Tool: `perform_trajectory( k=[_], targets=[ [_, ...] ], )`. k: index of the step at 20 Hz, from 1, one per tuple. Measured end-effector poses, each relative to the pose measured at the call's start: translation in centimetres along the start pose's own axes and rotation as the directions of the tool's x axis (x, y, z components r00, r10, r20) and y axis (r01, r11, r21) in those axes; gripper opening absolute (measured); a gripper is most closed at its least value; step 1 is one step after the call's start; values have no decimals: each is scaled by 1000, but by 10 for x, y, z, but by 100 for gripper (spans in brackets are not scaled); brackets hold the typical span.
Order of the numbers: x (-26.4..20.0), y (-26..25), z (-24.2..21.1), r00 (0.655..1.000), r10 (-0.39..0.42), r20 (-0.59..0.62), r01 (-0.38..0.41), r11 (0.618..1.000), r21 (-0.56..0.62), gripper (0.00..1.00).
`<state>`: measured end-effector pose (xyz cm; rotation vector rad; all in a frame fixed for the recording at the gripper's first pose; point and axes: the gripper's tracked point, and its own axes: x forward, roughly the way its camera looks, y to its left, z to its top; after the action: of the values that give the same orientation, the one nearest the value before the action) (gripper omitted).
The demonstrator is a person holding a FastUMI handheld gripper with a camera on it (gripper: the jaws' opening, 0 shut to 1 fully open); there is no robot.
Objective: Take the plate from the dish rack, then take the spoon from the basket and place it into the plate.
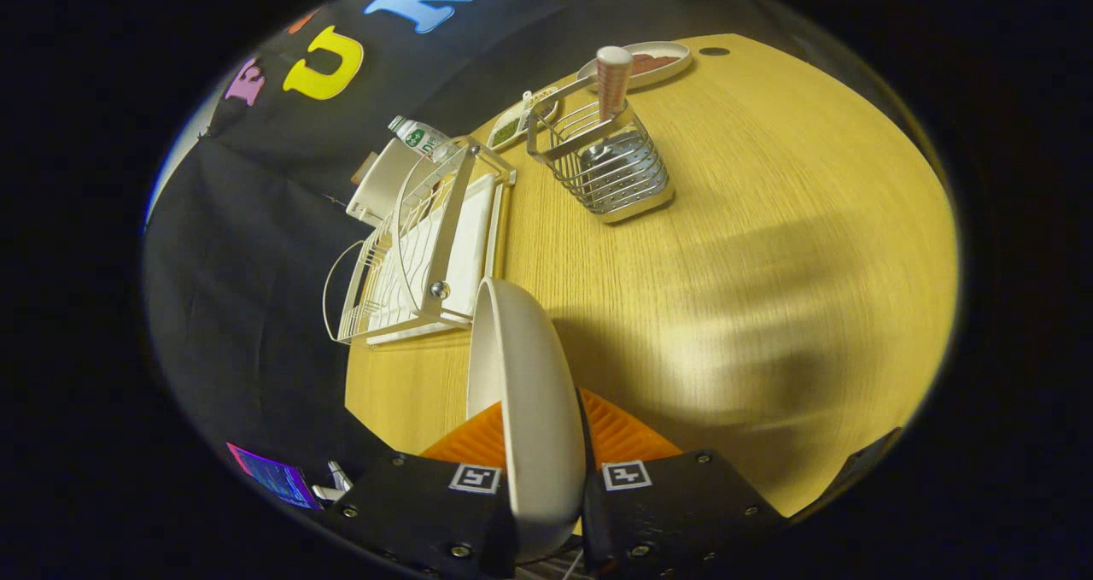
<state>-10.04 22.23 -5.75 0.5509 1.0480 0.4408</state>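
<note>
Claw (546, 469) at the bottom centre of the frame pinches a white plate (525, 409) on edge, its 2 fingers (636, 439) pressing on either face. Behind the plate, left of centre, a white wire dish rack (423, 247) sits on the wooden desk (768, 247). Higher up, near the top centre, stands a wire basket (606, 166) with a spoon (613, 80) upright inside, handle up. Past the basket lie a small dish (521, 119) and another plate (640, 63). A bottle (420, 136) lies beyond the rack in the upper left.
</note>
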Motion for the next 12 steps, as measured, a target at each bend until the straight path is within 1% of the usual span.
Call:
perform_trajectory(
  k=[1,2,3,4,5,7,9,11,12],
  targets=[
    [1,-3,-1,1000,14,-5,-14,1000,11,29],
    [-1,-9,-1,1000,10,-5,-10,1000,18,29],
    [-1,-14,-1,1000,4,2,-4,1000,14,32],
    [-1,-17,1,1000,4,13,-4,1000,12,36],
    [-2,-23,4,999,-14,32,14,1000,6,38],
    [-5,-40,7,995,-76,63,78,996,-31,54],
    [-15,-53,12,987,-129,98,137,988,-73,56],
    [-35,-59,31,965,-182,191,207,970,-124,56],
    [-48,-56,43,949,-194,249,238,958,-159,56]
  ],
)
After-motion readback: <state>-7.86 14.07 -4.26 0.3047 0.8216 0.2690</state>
